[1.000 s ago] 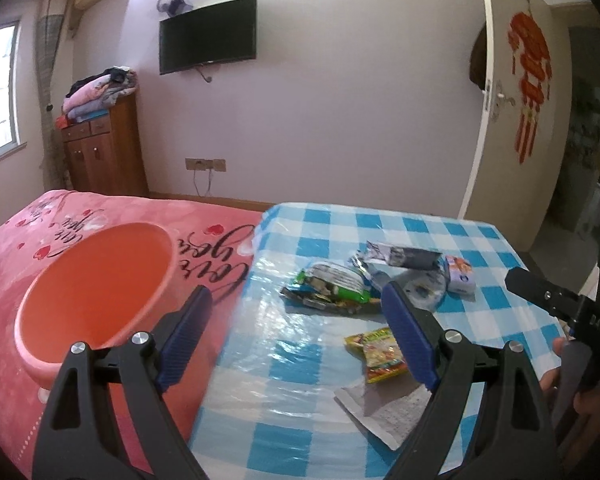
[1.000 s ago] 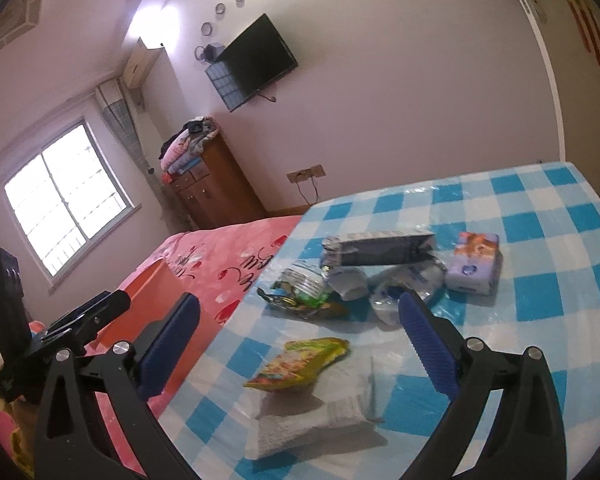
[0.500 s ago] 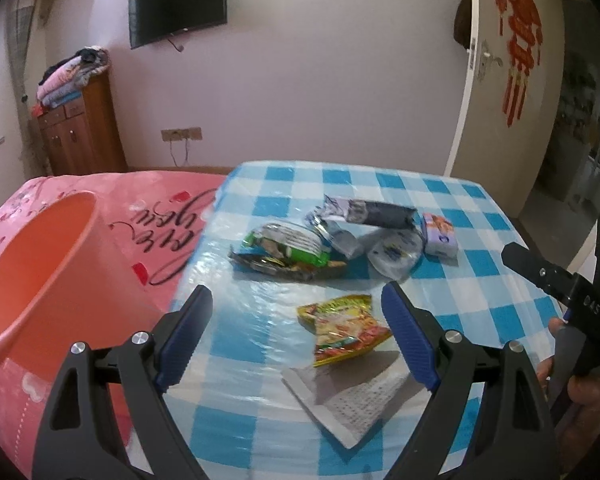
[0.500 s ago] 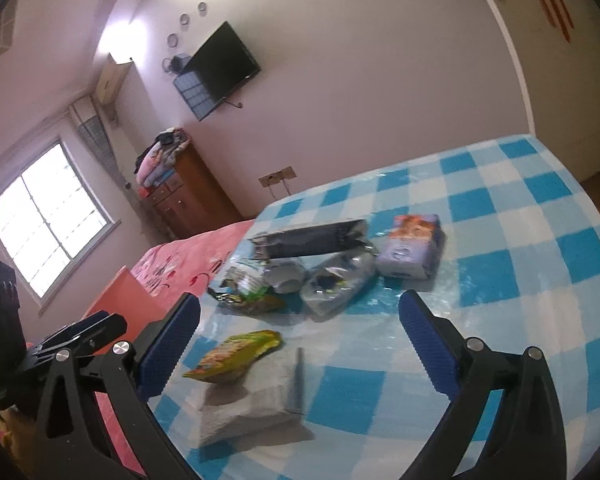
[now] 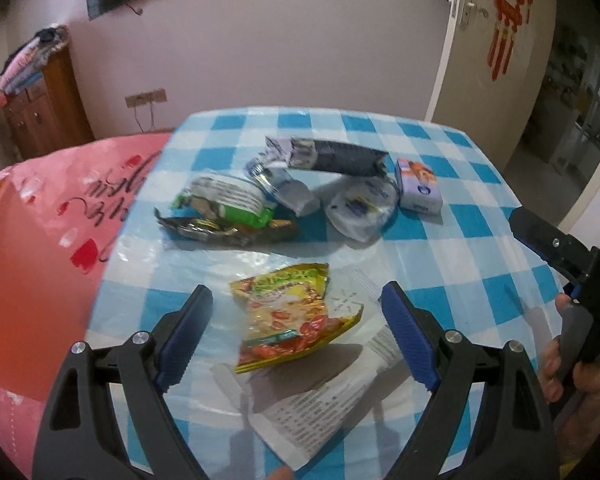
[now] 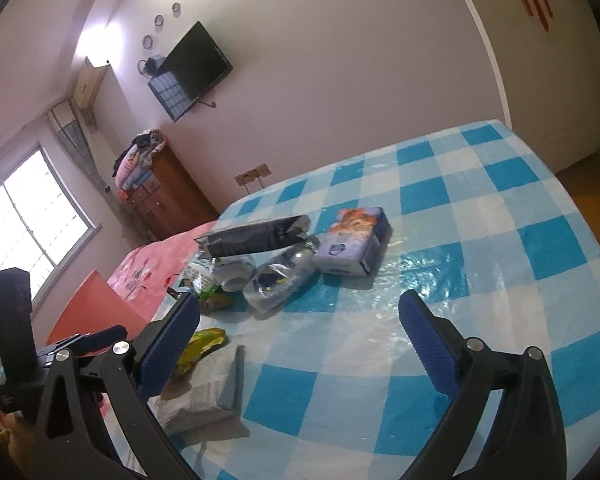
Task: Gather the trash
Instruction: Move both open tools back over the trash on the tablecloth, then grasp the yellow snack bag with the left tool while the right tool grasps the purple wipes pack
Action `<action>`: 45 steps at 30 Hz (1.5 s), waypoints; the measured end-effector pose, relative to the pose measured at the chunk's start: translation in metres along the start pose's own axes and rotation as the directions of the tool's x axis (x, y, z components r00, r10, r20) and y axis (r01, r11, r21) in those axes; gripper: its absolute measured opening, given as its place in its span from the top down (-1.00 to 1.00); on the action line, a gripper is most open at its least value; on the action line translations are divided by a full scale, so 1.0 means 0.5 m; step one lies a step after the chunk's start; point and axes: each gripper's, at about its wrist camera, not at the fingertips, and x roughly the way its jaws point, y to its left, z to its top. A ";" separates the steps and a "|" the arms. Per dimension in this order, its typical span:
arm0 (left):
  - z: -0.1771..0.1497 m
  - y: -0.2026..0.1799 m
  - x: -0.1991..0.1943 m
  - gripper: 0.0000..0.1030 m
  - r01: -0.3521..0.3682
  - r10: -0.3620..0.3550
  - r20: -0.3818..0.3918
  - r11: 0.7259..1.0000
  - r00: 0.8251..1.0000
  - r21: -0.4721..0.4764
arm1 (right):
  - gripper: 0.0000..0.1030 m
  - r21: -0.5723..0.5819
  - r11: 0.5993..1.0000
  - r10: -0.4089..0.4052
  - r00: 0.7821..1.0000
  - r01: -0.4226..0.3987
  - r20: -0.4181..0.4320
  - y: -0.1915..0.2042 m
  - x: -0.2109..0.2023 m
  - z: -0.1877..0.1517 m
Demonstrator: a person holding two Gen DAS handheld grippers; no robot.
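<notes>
- Orange bin [image 5: 28, 280] stands at the left against the pink blanket [image 5: 100, 184]; its inside is out of sight.
- Left gripper [image 5: 296, 336] gapes wide and empty over the yellow snack wrapper [image 5: 292, 316] lying on a printed paper [image 5: 324, 400].
- Right gripper [image 6: 300, 344], wide and empty, hangs above the checked tablecloth [image 6: 480, 240].
- Only the left view shows the green wrapper [image 5: 228, 200] clearly; only the right shows the window [image 6: 28, 224].

A blue-and-white checked tablecloth [image 5: 452, 184] is showing under the litter. The snack packet [image 5: 292, 316] is showing yellow and red; the paper sheet [image 5: 328, 404] is white with dark print. The tissue pack [image 5: 418, 186] is looking pale purple with orange, the long wrapper [image 5: 340, 156] black, perhaps silver-ended. A pink blanket [image 5: 80, 184] is carrying red and black lettering.
</notes>
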 end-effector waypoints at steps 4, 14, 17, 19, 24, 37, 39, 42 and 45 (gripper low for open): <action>0.010 0.010 0.039 -0.68 0.055 -0.059 -0.060 0.997 0.996 -0.062 | -0.91 -0.014 1.000 -0.022 1.000 0.022 -0.017 -0.009 0.007 0.001; 0.008 0.034 0.105 -0.64 0.067 -0.087 -0.139 0.987 0.986 -0.145 | -0.91 -0.004 1.000 -0.029 0.998 0.029 -0.064 -0.014 0.030 0.001; 0.006 0.041 0.111 -0.64 0.076 -0.099 -0.140 0.984 0.985 -0.159 | -0.90 -0.001 0.999 -0.036 0.997 0.036 -0.073 -0.016 0.038 -0.002; 0.004 0.044 0.115 -0.64 0.076 -0.099 -0.142 0.984 0.985 -0.159 | -0.90 0.000 0.999 -0.039 0.996 0.039 -0.083 -0.017 0.046 -0.004; 0.001 0.056 0.124 -0.47 0.077 -0.105 -0.151 0.980 0.983 -0.184 | -0.90 0.015 0.999 -0.040 0.994 0.042 -0.103 -0.021 0.058 -0.006; -0.006 0.074 0.137 -0.31 0.094 -0.127 -0.137 0.969 0.982 -0.227 | -0.90 0.074 0.994 -0.070 0.985 0.083 -0.155 -0.040 0.075 0.014; -0.007 0.078 0.136 -0.28 0.101 -0.135 -0.129 0.966 0.982 -0.237 | -0.91 0.095 0.992 -0.067 0.984 0.083 -0.165 -0.045 0.082 0.019; -0.008 0.085 0.135 -0.23 0.111 -0.144 -0.119 0.962 0.982 -0.250 | -0.91 0.112 0.989 -0.074 0.983 0.093 -0.170 -0.050 0.092 0.032; -0.007 0.091 0.135 -0.16 0.122 -0.155 -0.109 0.957 0.982 -0.263 | -0.90 0.118 0.988 -0.082 0.981 0.104 -0.175 -0.054 0.108 0.045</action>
